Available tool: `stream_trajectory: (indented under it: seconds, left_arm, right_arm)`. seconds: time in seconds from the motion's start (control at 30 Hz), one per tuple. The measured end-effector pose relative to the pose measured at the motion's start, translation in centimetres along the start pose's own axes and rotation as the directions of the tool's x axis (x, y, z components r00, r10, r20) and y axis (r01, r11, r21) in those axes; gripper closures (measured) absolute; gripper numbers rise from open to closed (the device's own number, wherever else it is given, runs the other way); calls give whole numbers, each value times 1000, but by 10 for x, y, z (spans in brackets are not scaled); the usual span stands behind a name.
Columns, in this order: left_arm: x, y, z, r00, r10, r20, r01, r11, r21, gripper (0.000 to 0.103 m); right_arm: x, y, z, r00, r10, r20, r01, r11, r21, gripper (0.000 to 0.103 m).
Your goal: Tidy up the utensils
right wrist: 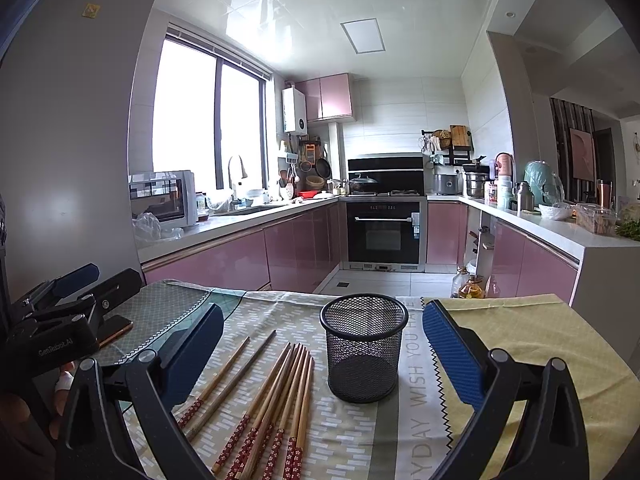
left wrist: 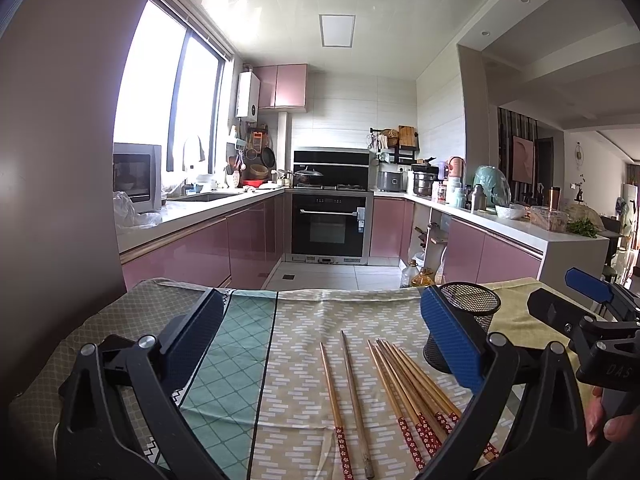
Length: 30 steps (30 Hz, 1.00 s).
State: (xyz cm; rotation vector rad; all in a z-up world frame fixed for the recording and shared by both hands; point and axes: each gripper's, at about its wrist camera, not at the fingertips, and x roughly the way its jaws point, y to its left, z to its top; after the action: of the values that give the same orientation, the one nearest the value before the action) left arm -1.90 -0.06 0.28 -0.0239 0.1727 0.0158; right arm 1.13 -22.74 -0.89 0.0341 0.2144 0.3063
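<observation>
Several wooden chopsticks with red patterned ends lie on the tablecloth: a bundle (left wrist: 416, 392) (right wrist: 276, 404) and two apart on its left (left wrist: 344, 396) (right wrist: 228, 380). A black mesh holder (right wrist: 363, 348) (left wrist: 476, 308) stands upright and empty just right of the bundle. My left gripper (left wrist: 320, 340) is open and empty, above the chopsticks. My right gripper (right wrist: 324, 344) is open and empty, facing the holder. Each gripper shows at the edge of the other's view: the right one (left wrist: 592, 300), the left one (right wrist: 68, 292).
The table has a patterned cloth (right wrist: 560, 360) and its far edge drops to the kitchen floor. A phone (right wrist: 116, 330) lies at the left under the left gripper. Pink cabinets, an oven (left wrist: 329, 224) and cluttered counters stand beyond.
</observation>
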Motion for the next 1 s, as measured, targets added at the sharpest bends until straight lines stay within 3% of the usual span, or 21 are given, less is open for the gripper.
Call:
stream_trajectory:
  seconds: [1.0]
  left_arm:
    - [1,-2,1,1000,0,-5,0,1000,-1,6]
  right_arm:
    - [-1,-2,-2,1000,3,-2,-3,1000,5,6]
